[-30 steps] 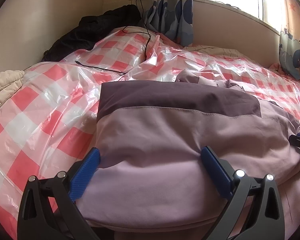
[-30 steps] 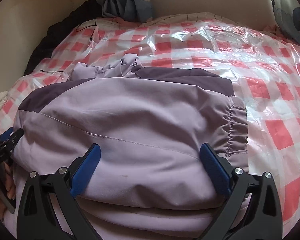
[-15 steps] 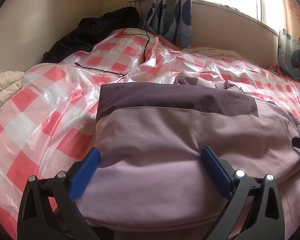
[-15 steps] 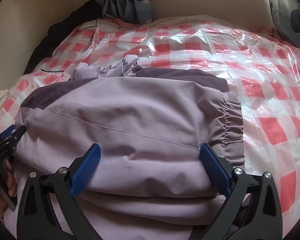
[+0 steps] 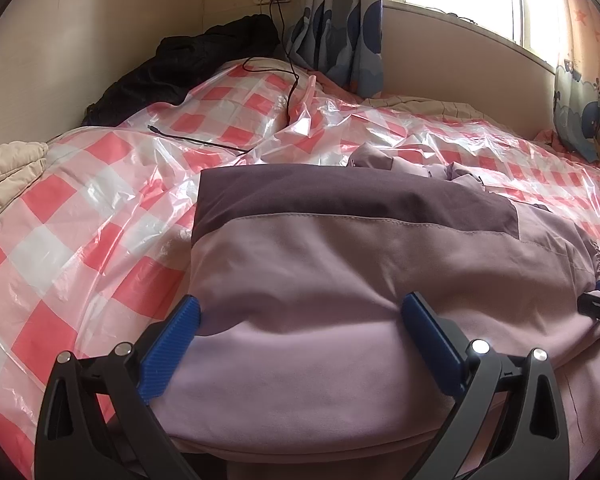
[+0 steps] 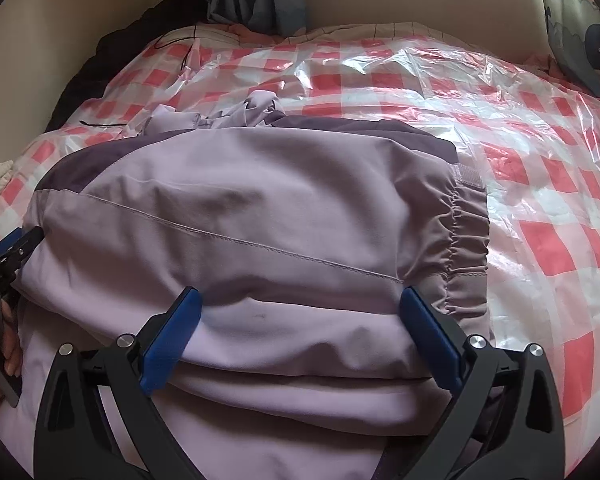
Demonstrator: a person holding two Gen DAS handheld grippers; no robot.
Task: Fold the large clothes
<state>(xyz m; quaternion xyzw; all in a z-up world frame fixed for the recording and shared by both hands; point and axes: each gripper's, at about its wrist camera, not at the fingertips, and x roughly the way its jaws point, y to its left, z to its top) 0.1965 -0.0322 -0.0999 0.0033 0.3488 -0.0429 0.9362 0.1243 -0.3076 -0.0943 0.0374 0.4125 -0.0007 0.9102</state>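
A lilac jacket with a dark purple panel lies folded in a thick bundle on the bed, seen in the left wrist view (image 5: 360, 272) and in the right wrist view (image 6: 260, 216). Its gathered elastic cuff (image 6: 466, 240) lies at the bundle's right edge. My left gripper (image 5: 300, 316) is open, its blue pads spread wide over the near left part of the bundle. My right gripper (image 6: 300, 308) is open, spread over the near right part. Neither holds cloth. Each gripper's tip shows at the edge of the other's view.
The bed is covered by a pink-and-white checked plastic sheet (image 5: 80, 208). A black charger cable (image 5: 204, 142) lies across it at the back. A black garment (image 5: 180, 68) is piled by the wall. A beige blanket (image 5: 4, 168) lies at the left. Curtains (image 5: 340, 24) hang behind.
Both grippers have drawn back slightly toward the near edge and lifted a little. The jacket bundle has stayed in place.
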